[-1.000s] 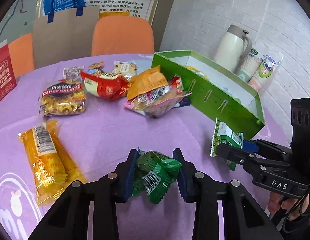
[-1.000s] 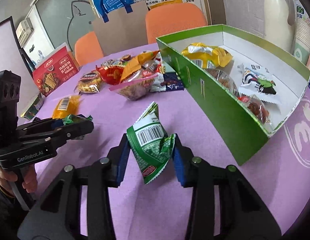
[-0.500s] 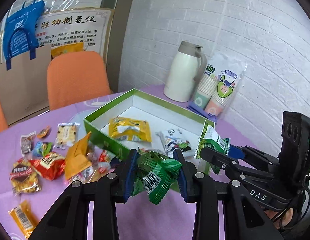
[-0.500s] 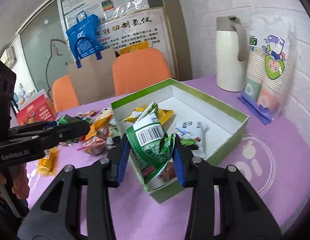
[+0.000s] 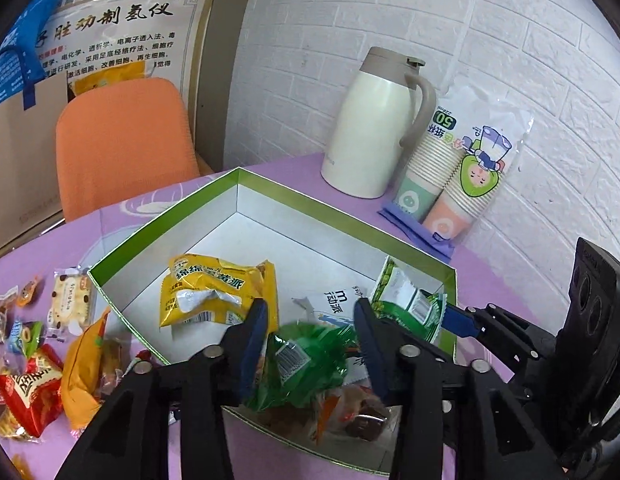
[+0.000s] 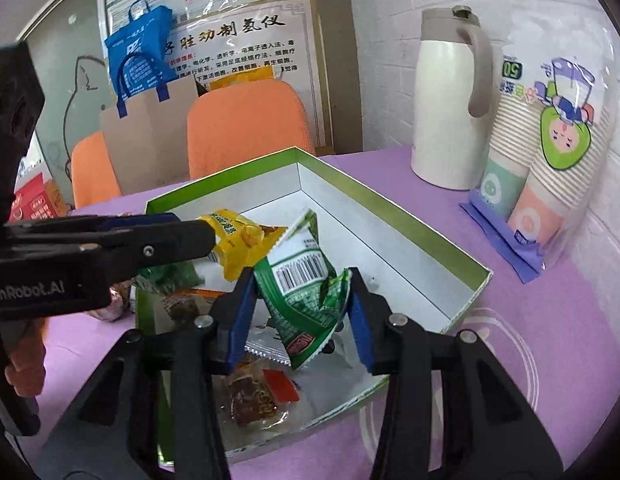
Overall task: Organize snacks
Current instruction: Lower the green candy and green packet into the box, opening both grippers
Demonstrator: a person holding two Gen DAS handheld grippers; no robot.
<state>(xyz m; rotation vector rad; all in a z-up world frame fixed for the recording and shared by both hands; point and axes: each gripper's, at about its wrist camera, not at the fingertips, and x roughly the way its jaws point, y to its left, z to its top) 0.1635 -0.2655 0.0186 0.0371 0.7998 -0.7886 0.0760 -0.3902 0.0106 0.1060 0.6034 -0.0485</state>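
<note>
Two hand-held grippers hang over an open green box [image 5: 342,216] on a purple table [image 6: 550,320], each carrying a snack bound for it. At lower centre of the left wrist view, the left gripper [image 5: 310,340] has its jaws spread wider than a crumpled green packet [image 5: 298,360], which sits loosely between the blue pads [image 5: 254,336]; whether the pads grip it cannot be told from this view. At lower centre of the right wrist view, the right gripper [image 6: 298,312] is clamped on a green-and-white pouch [image 6: 306,280], barcode facing the camera, its lower corner dangling above the box floor.

Already inside the box lie a yellow bag [image 5: 218,296] at centre frame, a white sachet [image 5: 334,304] and dark wrapped sweets [image 6: 250,396] near the front corner. More snacks [image 5: 38,368] wait on the table at the left edge of the left wrist view. A cream jug [image 5: 374,124] and a sleeve of paper cups [image 5: 462,168] stand beyond the box, upper right.

Done well, the drop likely means lowering each packet toward the bare white floor on the right half of the box, then parting the jaws fully so that nothing snags on the pads. The two grippers sit close together, so releasing one at a time and lifting straight up should avoid a clash or a knock to the box wall.
</note>
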